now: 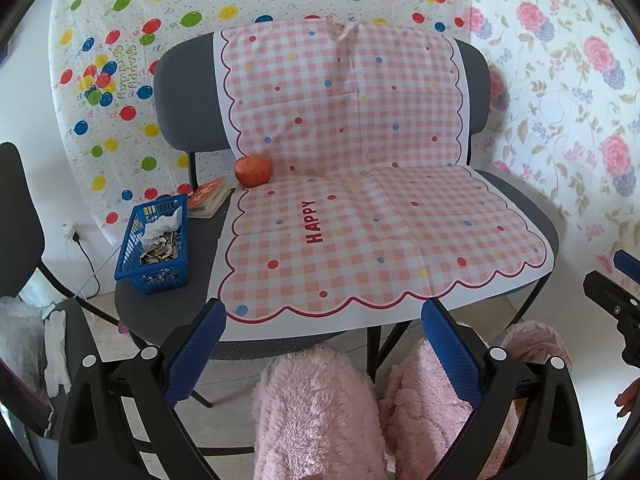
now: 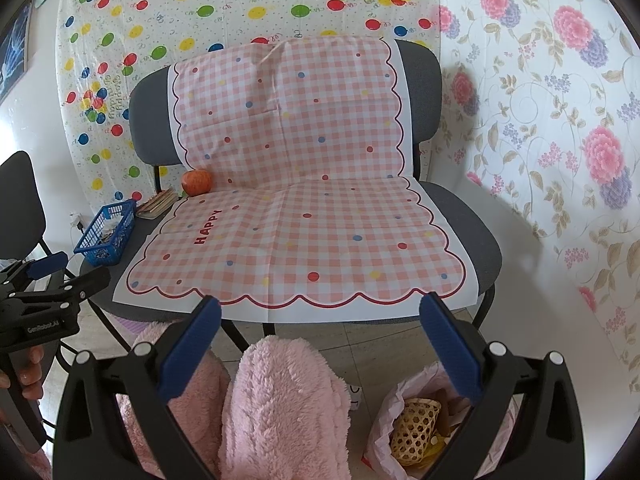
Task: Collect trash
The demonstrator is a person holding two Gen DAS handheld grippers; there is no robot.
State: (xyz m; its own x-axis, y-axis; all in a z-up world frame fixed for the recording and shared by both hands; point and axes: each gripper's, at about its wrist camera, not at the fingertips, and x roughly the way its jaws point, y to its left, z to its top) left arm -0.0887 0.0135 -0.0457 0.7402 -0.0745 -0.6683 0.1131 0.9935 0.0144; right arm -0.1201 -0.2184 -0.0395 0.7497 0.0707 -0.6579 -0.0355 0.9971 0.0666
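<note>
Both grippers hang in front of a grey chair [image 1: 180, 92] draped with a pink checked sheet [image 1: 360, 208], and neither holds anything: the left gripper [image 1: 322, 344] shows its jaws wide apart at the bottom of its own view, and the right gripper [image 2: 320, 336] shows the same in its view. The trash sits at the left of the frame in a small blue basket [image 1: 132, 256] on the bare part of the seat beside the sheet; it holds a crumpled white tissue [image 1: 162, 224] above a heap of what look like seed shells [image 1: 160, 252]. The tissue is probably feather-light and soft, best pinched at a raised fold; the shells would be loose and brittle, so lifting the basket by its stiff rim seems the surer hold. An apple [image 1: 253, 171] and a small book [image 1: 210, 198] lie just behind the basket. A pink bag [image 2: 404, 412] with a woven basket inside is half hidden by the right gripper, and its other contents cannot be made out. Fluffy pink trousers [image 2: 280, 408] fill the lower middle.
</note>
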